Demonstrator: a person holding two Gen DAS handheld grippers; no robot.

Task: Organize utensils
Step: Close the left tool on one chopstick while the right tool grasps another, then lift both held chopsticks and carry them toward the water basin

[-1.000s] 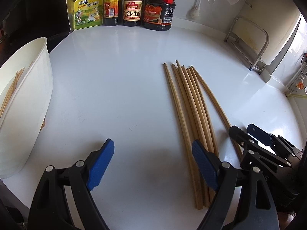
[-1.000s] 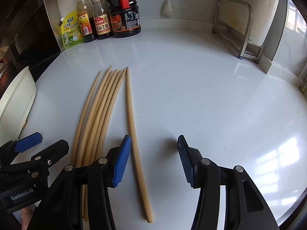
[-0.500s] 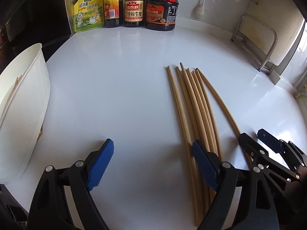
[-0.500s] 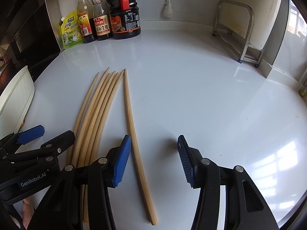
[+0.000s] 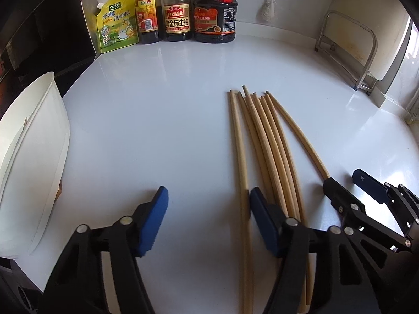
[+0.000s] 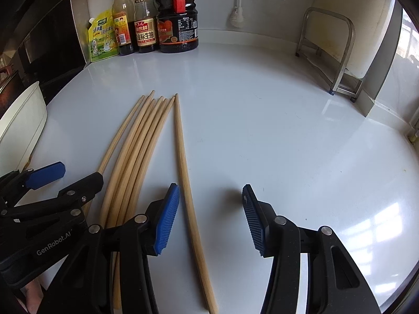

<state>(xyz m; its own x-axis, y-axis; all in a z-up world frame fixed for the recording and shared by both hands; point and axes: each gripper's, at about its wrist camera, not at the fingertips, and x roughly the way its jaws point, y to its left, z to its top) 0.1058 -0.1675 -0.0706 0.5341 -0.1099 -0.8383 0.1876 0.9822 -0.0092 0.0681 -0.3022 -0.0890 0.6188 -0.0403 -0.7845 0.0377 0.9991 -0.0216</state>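
Note:
Several wooden chopsticks lie side by side on the white counter; they also show in the right wrist view. My left gripper is open, low over the counter, and the leftmost chopstick runs between its jaws by the right pad. My right gripper is open and straddles the rightmost chopstick. A white container with a chopstick inside stands at the left. Each gripper shows in the other's view, the right one and the left one.
Sauce bottles and a yellow seasoning pouch line the back wall. A metal rack stands at the back right. A brush hangs on the wall. A dark stove area borders the counter's left.
Both grippers have moved slightly forward along the chopsticks. The left gripper has shifted right, so the leftmost chopstick now lies between its jaws. Both stay open.

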